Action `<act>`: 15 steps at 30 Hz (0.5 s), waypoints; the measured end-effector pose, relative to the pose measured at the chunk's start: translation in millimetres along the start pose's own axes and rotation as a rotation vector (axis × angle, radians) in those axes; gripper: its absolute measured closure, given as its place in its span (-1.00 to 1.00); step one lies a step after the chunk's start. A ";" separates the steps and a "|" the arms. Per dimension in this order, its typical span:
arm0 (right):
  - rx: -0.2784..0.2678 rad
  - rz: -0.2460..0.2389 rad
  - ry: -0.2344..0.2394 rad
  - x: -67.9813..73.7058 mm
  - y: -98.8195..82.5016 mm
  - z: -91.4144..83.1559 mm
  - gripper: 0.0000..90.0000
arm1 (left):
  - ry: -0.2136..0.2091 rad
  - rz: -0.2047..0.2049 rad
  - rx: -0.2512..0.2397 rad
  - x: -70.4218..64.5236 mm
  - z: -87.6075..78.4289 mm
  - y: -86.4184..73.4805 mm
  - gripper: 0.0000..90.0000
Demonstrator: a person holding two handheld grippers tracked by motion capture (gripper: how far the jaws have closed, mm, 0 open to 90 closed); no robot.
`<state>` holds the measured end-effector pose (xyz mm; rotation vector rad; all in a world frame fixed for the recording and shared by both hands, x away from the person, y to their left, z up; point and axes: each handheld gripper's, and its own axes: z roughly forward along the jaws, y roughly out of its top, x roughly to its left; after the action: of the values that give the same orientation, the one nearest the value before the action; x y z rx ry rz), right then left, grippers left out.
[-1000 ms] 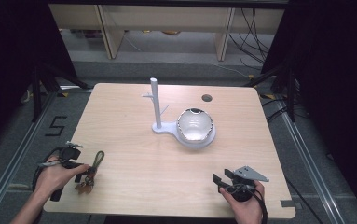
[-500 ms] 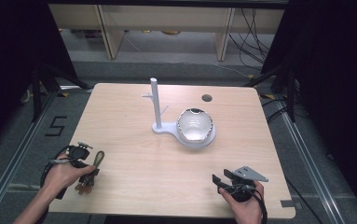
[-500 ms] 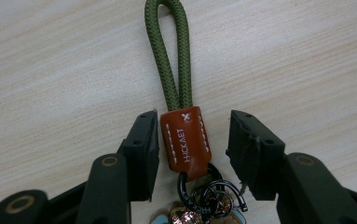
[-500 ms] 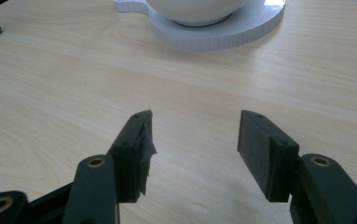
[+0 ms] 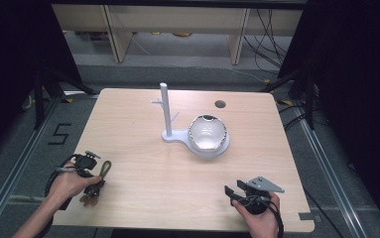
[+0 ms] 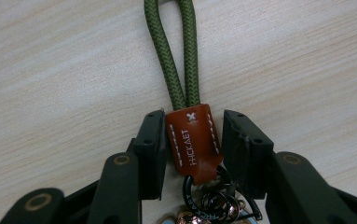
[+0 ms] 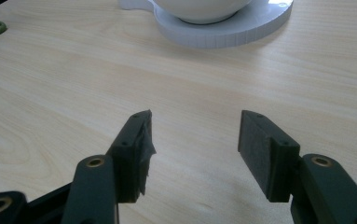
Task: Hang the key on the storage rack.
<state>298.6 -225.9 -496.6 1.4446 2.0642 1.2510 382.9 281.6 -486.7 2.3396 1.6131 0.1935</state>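
A key fob lies at the table's front left: a green cord loop (image 6: 176,51), a brown leather tab (image 6: 192,140) and dark metal rings (image 6: 213,198). In the high view the loop (image 5: 106,167) shows beside the person's left hand. My left gripper (image 6: 192,135) (image 5: 95,182) has its jaws on either side of the tab. They have just been closing; the left pad (image 6: 153,149) sits against the tab, while the right pad stands a sliver off. My right gripper (image 5: 233,192) (image 7: 195,140) rests open near the front right edge, nothing between its jaws.
A white stand (image 5: 177,136) with an upright post (image 5: 164,106) and a white bowl (image 5: 206,133) stands mid-table; its base (image 7: 232,30) lies ahead of my right gripper. A small round hole (image 5: 220,104) marks the far right of the table. Shelving stands behind.
The left hand has shifted slightly towards the key fob and its jaws have narrowed around the tab. The right hand and its gripper have stayed put.
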 end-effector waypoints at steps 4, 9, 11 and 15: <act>-0.011 -0.030 -0.002 -3.0 0.5 0.5 0.01 | 0.003 0.007 -0.010 0.2 0.1 -1.3 0.42; -0.005 -0.028 0.005 -2.5 0.3 0.6 0.01 | 0.003 0.059 -0.019 0.7 -0.5 -2.8 0.50; -0.006 -0.031 0.005 -2.7 0.5 0.0 0.01 | -0.004 0.087 -0.023 2.7 -1.1 -3.9 0.51; -0.015 -0.031 0.001 -3.4 0.5 0.0 0.01 | -0.025 0.081 -0.044 4.0 -1.9 -7.8 0.54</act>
<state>300.3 -228.8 -496.8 1.4002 2.0655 1.2532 376.9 288.3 -487.6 2.3661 1.4894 0.2137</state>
